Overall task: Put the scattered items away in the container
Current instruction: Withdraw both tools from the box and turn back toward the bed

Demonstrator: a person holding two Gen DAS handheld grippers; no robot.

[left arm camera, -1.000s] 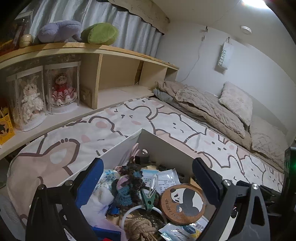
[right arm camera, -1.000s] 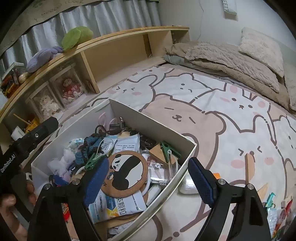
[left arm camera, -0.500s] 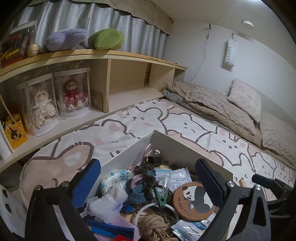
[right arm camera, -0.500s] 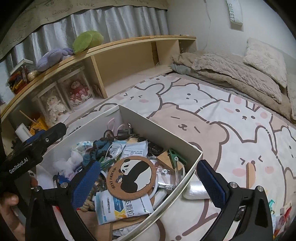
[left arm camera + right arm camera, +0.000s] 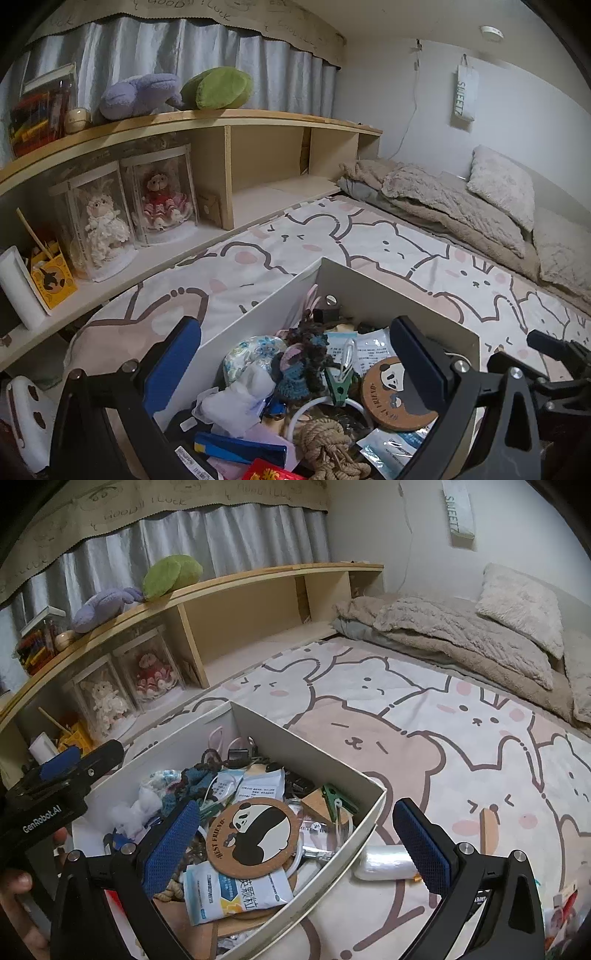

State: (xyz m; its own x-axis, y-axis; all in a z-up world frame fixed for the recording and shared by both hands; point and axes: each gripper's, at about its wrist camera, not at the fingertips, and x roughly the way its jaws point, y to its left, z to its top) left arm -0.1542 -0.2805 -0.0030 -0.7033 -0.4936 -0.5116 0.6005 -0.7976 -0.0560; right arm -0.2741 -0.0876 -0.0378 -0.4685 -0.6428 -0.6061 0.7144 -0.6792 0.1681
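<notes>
Bedspread; both hand-held grippers (image 5: 295,363) (image 5: 295,834) agape, empty.

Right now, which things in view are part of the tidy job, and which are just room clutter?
Job: white box holding panda coaster and green clip; white wrapped packet lying outside it on the sheet.
Not job: boxed dolls, plush toys, pillow, blanket.

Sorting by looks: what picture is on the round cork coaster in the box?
A black-and-white panda on the coaster, clearest in the right wrist view.
</notes>
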